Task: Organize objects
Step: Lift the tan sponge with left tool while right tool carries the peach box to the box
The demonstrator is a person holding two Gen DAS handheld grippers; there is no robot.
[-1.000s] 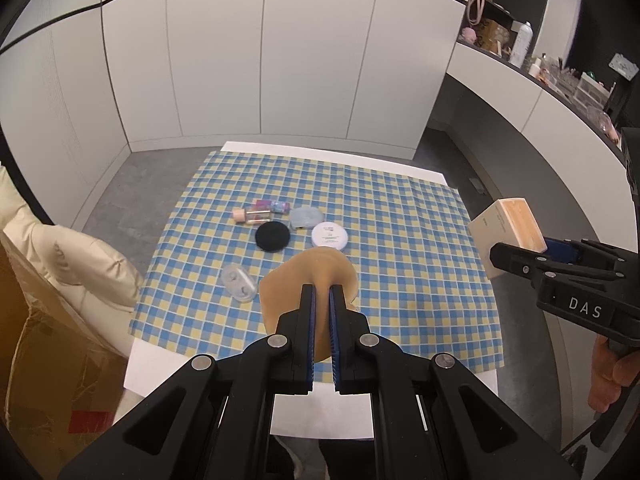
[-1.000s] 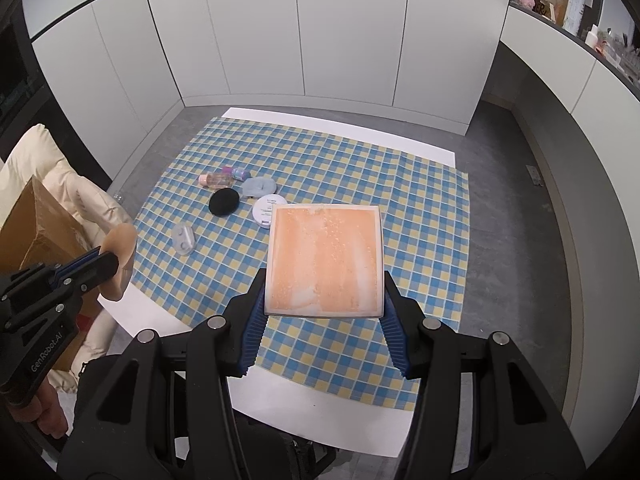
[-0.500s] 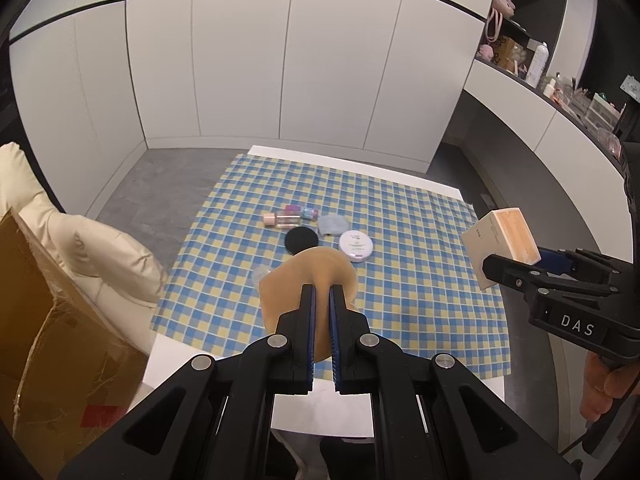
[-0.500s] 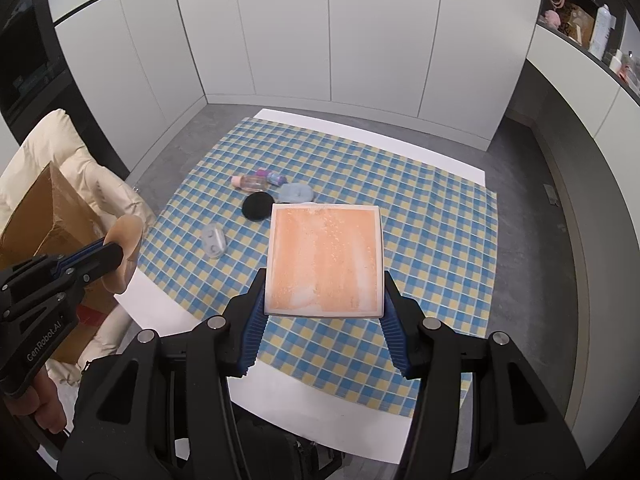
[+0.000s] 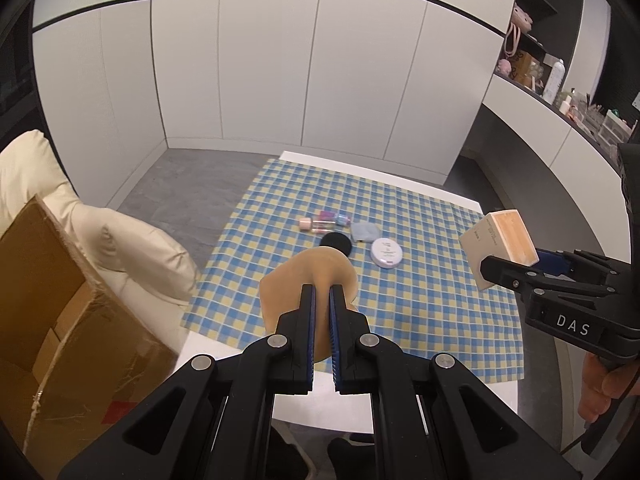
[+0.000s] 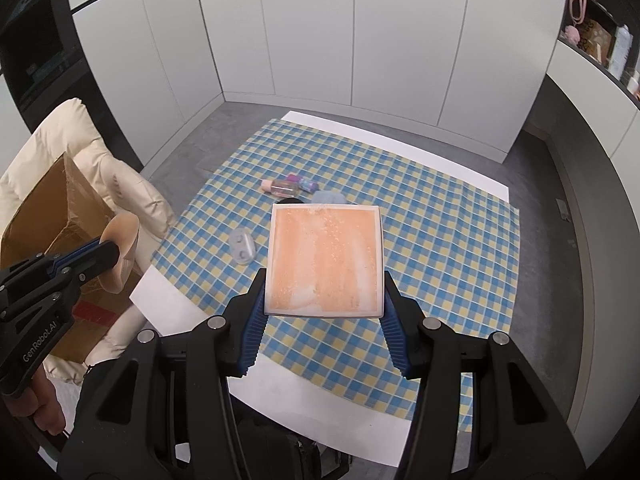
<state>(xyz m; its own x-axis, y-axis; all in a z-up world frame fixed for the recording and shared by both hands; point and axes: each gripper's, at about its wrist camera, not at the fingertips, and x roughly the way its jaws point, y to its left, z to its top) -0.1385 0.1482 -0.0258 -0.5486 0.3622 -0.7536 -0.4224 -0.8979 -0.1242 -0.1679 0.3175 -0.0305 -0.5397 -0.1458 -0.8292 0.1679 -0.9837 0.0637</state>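
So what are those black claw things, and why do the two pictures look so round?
A person holds two grabber tools, each carrying a wide-eyed camera that bends the picture. The left gripper pinches a soft tan sponge. The right gripper squeezes an orange box. Each camera also sees the other tool from the side. Below is a table with a checked cloth. On it lie small bottles, a black pad and a white round case.

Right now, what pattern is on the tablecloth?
Blue, yellow and white checks on the tablecloth, clearest in the right wrist view.
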